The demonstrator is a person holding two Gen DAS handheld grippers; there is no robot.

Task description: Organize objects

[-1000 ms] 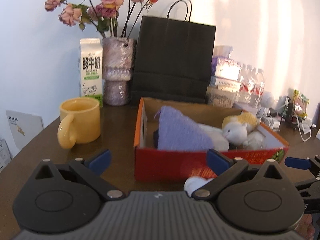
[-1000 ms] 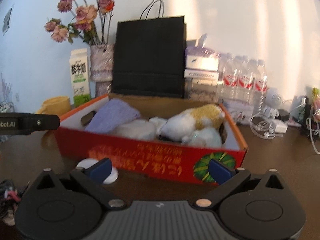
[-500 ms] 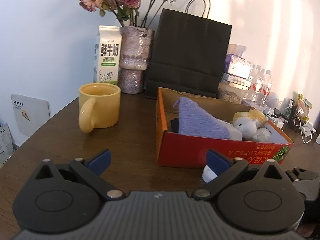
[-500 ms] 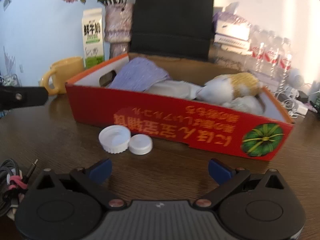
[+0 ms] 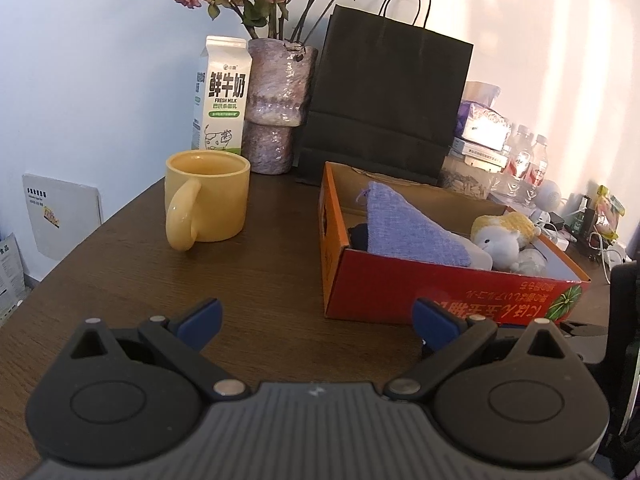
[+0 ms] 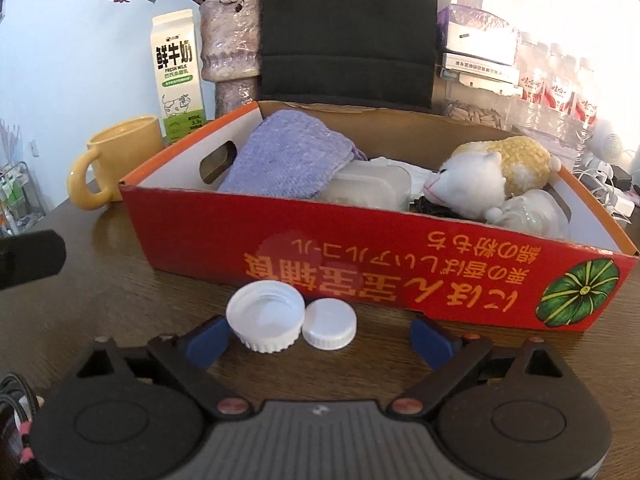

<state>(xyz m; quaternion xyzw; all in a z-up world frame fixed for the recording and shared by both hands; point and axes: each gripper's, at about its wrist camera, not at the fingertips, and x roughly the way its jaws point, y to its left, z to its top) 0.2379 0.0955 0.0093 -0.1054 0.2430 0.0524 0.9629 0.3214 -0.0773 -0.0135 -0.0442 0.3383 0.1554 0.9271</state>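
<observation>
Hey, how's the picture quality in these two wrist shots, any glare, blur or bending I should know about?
Left wrist view: sharp, with warm sunlight streaks on the wall and fisheye bending of the black paper bag. Right wrist view: sharp in the middle, where a faint sheen shows on the red box above the white caps; the table at left is smeared, and the bottles look washed out.

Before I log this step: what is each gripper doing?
Left gripper: open, holding nothing.
Right gripper: jaws closing around the two white caps, not yet gripping.
</observation>
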